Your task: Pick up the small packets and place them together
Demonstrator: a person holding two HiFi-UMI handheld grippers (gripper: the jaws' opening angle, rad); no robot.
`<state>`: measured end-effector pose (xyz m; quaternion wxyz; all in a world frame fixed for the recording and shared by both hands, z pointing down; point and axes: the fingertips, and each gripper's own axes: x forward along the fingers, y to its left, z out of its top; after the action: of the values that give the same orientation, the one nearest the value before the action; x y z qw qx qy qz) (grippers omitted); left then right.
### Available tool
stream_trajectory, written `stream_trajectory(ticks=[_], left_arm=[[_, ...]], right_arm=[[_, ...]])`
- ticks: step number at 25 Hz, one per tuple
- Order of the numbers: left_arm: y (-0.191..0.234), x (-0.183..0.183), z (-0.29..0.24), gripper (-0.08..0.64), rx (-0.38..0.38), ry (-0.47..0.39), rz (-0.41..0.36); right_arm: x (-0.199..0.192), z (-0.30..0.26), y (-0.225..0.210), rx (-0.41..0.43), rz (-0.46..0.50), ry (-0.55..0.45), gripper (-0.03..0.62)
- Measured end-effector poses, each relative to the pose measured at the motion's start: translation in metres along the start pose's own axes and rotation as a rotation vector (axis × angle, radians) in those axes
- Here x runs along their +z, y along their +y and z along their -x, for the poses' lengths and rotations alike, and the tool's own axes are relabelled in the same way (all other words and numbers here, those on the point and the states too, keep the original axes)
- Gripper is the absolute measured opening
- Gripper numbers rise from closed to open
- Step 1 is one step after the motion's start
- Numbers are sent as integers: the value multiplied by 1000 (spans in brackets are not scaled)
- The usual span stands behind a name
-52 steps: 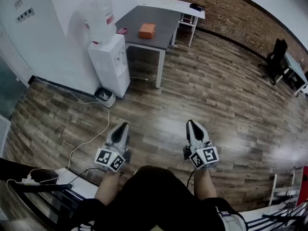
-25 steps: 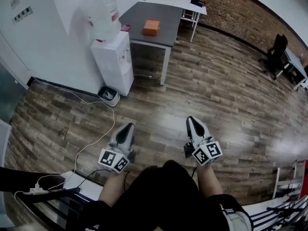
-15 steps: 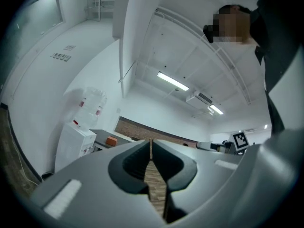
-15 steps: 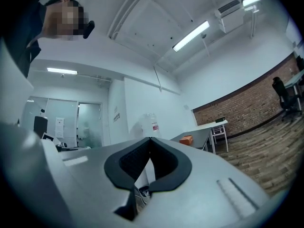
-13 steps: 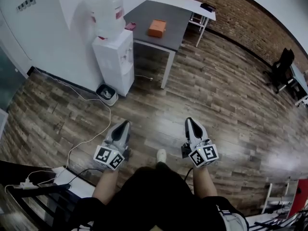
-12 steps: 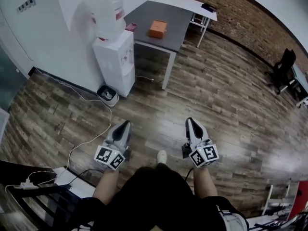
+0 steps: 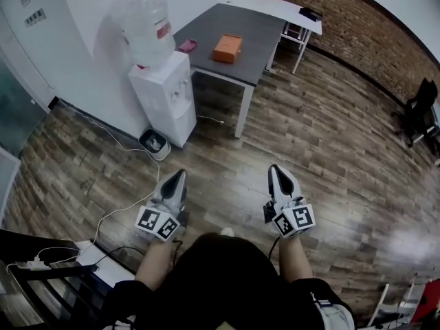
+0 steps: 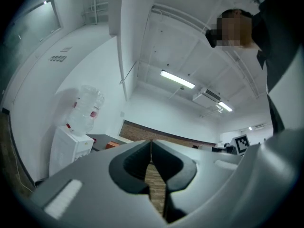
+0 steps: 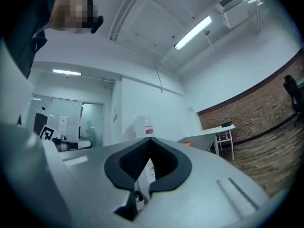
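Hazards, as I read them from here.

- Left gripper [image 7: 180, 174]: jaws closed together, nothing held.
- Right gripper [image 7: 275, 170]: jaws likewise pressed shut, empty.
- Both are held out over the wooden floor, well apart from the grey desk [image 7: 258, 36].
- Packets: I cannot pick them out for certain. An orange box [image 7: 227, 48] and a small pink item [image 7: 186, 45] lie on that desk.
- Risk one: white cable [image 7: 104, 217] on the floor, a trip.
- Risk two: water dispenser [image 7: 161, 95] just beside the desk, easily knocked.
- Risk three: jaws arriving shut would shove a packet.
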<state>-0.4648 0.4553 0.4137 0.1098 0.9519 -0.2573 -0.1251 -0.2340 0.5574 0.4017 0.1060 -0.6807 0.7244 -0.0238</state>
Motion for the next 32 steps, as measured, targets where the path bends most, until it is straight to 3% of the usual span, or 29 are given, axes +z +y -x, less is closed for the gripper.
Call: stream_trajectory(ticks=[6, 12, 22, 32], left_arm=[[-6, -10, -31, 5, 15, 18, -15], [-6, -22, -54, 5, 0, 53, -4], [-22, -41, -132, 5, -143, 86, 6], [-14, -50, -252, 0, -271, 70, 50]], right_arm=[[6, -4, -30, -1, 4, 0, 2], [0, 10, -60, -76, -35, -4, 2], [3, 16, -113, -216, -36, -20, 2], [27, -20, -187, -340, 4, -60, 2]])
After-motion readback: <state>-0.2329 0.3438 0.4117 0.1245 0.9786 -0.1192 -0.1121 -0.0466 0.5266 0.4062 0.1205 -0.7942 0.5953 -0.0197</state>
